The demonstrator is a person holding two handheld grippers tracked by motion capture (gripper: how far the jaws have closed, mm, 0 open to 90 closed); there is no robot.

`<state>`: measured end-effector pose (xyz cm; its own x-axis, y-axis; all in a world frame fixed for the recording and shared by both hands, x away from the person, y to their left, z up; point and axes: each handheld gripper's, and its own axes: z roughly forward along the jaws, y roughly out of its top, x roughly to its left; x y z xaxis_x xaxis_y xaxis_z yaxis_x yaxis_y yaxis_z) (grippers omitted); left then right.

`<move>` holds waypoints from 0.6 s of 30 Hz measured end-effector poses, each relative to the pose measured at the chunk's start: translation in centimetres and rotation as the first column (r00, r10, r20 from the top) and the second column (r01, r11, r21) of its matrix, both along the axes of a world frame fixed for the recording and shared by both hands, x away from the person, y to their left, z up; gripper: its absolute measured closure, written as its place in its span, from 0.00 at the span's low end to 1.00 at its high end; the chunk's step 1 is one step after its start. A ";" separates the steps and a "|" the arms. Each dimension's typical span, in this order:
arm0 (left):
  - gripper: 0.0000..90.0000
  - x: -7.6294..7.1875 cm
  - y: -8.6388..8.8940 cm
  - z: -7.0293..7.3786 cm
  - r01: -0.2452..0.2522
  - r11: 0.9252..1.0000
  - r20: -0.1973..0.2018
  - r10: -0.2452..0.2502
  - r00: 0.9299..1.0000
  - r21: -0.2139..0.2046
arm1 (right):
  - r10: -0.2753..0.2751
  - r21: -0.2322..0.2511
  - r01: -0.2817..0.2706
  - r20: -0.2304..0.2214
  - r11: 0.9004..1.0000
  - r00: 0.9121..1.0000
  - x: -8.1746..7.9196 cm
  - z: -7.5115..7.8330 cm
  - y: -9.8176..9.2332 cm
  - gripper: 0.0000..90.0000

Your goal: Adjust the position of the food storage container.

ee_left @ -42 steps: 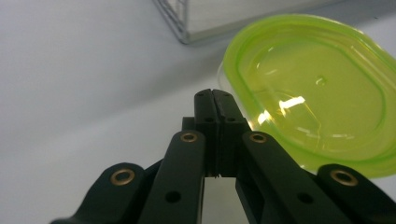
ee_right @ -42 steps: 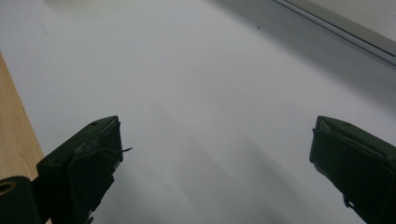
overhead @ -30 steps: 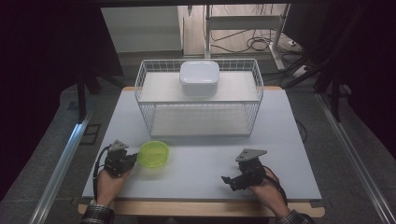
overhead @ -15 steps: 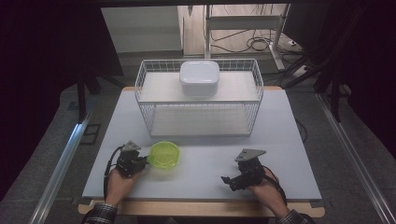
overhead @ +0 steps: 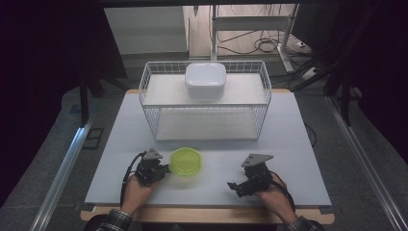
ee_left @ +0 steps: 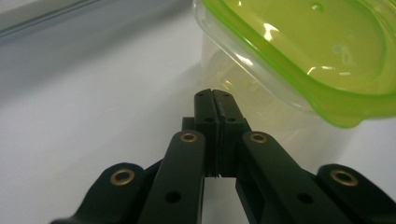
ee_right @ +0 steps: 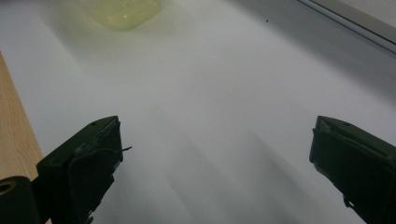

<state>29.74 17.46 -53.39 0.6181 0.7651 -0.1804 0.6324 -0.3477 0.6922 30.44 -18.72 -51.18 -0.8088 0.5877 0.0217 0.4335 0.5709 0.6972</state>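
Observation:
A clear tub with a lime-green lid (overhead: 186, 162) sits on the white table near its front, left of centre. My left gripper (overhead: 166, 169) is shut with nothing between its jaws. In the left gripper view its tips (ee_left: 214, 93) rest against the tub's clear wall, just under the green lid (ee_left: 303, 46). My right gripper (overhead: 234, 186) lies low over the table at the front right, open and holding nothing. The right gripper view looks between the wide-apart jaws of that gripper (ee_right: 215, 140) at bare table, and the tub (ee_right: 119, 9) shows blurred at the top.
A white wire basket (overhead: 144, 91) stands across the middle back of the table, and a white lidded box (overhead: 205, 80) rests in its far part. The wooden front edge of the table (overhead: 207, 214) runs just behind both hands.
The left gripper has moved to the right along the table, and the green-lidded tub has slid right ahead of it. The right gripper has stayed put.

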 end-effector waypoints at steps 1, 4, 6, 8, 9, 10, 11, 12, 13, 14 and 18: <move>1.00 0.0 -0.2 0.0 0.012 1.000 0.000 -0.012 1.000 0.004 | 0.001 0.000 -0.001 -0.001 1.000 1.000 0.0 0.0 0.0 0.03; 1.00 -0.2 -1.0 0.0 0.034 0.999 0.002 -0.034 0.999 0.010 | 0.003 -0.004 -0.003 -0.001 1.000 1.000 0.0 0.0 0.0 0.03; 1.00 -0.3 -1.7 0.0 0.053 0.998 0.002 -0.053 0.999 0.013 | 0.002 -0.005 -0.002 -0.003 1.000 1.000 0.0 -0.1 0.1 0.03; 1.00 -0.5 -2.2 0.0 0.068 0.998 0.002 -0.068 0.998 0.012 | 0.002 -0.004 -0.002 -0.005 1.000 1.000 0.0 -0.1 0.1 0.03; 1.00 -0.6 -2.6 0.0 0.077 0.997 0.001 -0.077 0.997 0.009 | 0.002 -0.005 -0.003 -0.005 1.000 1.000 0.0 -0.1 0.1 0.03; 1.00 -0.7 -2.9 0.0 0.088 0.996 0.003 -0.088 0.996 0.012 | 0.003 -0.006 -0.003 -0.006 1.000 1.000 0.0 -0.1 0.1 0.03; 1.00 -0.7 -3.2 0.0 0.098 0.995 0.004 -0.098 0.995 0.010 | 0.005 -0.007 -0.005 -0.004 1.000 1.000 0.0 -0.1 0.1 0.03; 1.00 -0.8 -3.5 0.0 0.106 0.994 0.003 -0.106 0.994 0.012 | 0.005 -0.008 -0.005 -0.003 1.000 1.000 0.0 -0.1 0.1 0.03; 1.00 -0.9 -3.8 0.0 0.114 0.993 0.006 -0.114 0.993 0.016 | 0.005 -0.008 -0.006 -0.004 1.000 1.000 0.0 -0.1 0.2 0.03; 1.00 -0.9 -4.1 0.0 0.120 0.992 0.007 -0.120 0.993 0.024 | 0.006 -0.008 -0.006 -0.004 1.000 1.000 0.0 -0.2 0.2 0.03; 0.99 -1.1 -4.6 -0.1 0.123 0.991 0.005 -0.124 0.992 0.048 | 0.008 -0.009 -0.008 -0.005 1.000 1.000 -0.1 -0.2 0.2 0.03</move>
